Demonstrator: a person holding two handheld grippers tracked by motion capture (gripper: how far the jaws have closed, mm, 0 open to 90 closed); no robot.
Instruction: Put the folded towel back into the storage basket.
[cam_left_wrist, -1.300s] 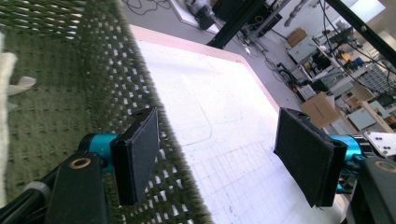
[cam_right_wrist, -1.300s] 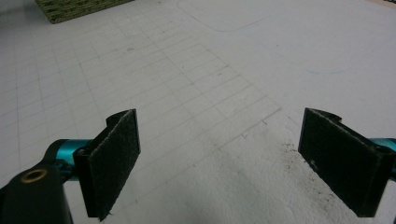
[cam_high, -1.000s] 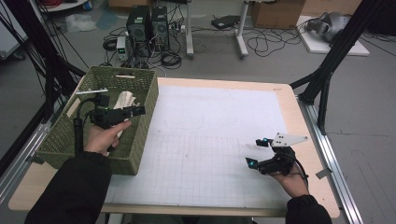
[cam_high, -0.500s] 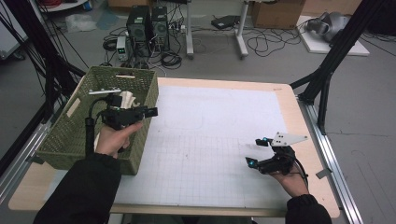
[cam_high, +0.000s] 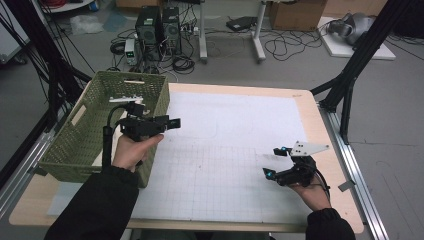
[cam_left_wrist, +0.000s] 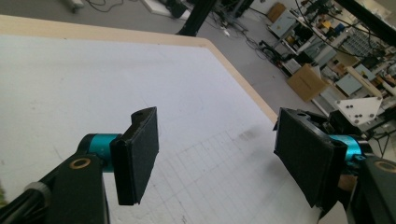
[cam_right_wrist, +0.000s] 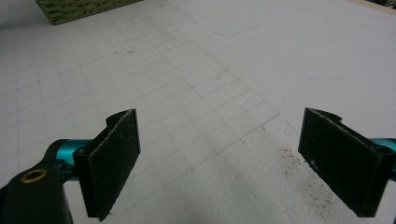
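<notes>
Hovering at left of centre in the high view, the left gripper (cam_high: 172, 122) stands wide and empty beside the green basket (cam_high: 85, 132) — right gripper (cam_high: 274, 162), lower right on the white mat (cam_high: 235, 130), likewise wide, nothing between.

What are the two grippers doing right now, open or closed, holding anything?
Left gripper: open, empty, beside the green basket.
Right gripper: open, empty, above the white mat.
</notes>
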